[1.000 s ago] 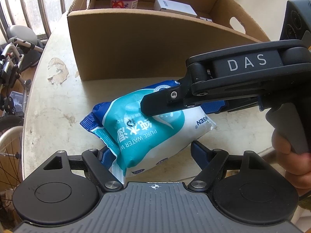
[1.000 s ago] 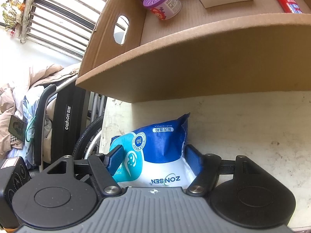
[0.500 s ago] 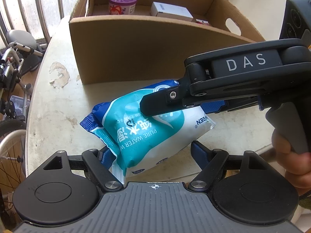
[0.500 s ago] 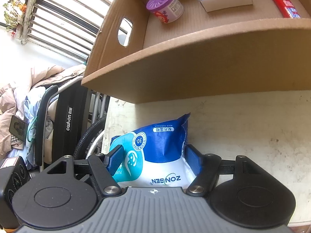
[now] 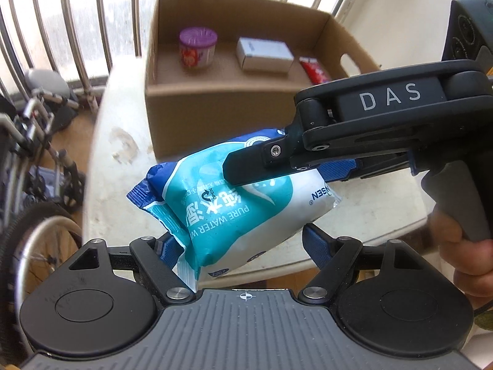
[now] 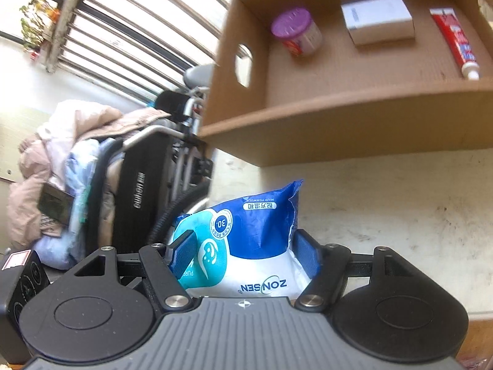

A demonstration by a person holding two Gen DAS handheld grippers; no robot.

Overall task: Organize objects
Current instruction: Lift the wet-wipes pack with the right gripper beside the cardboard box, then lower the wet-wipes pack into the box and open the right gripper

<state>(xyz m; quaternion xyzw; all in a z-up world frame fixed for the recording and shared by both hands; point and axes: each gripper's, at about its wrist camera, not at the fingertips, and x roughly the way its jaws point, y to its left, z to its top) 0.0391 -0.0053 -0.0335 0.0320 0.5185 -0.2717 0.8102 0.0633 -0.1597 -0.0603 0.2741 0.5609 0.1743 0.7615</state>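
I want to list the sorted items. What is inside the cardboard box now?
Inside the cardboard box are a purple-lidded jar, a white carton and a red tube. Its near wall covers part of the floor.

Blue-and-teal wet wipes pack point(image 5: 234, 203), soft, tilted, lifted above the table; open cardboard box point(image 5: 215, 114) beyond it

Wipes pack point(image 5: 234, 203): near end hidden behind left tongs body. Red tube point(image 5: 314, 71) partly hidden by cardboard box point(image 5: 215, 117) wall.
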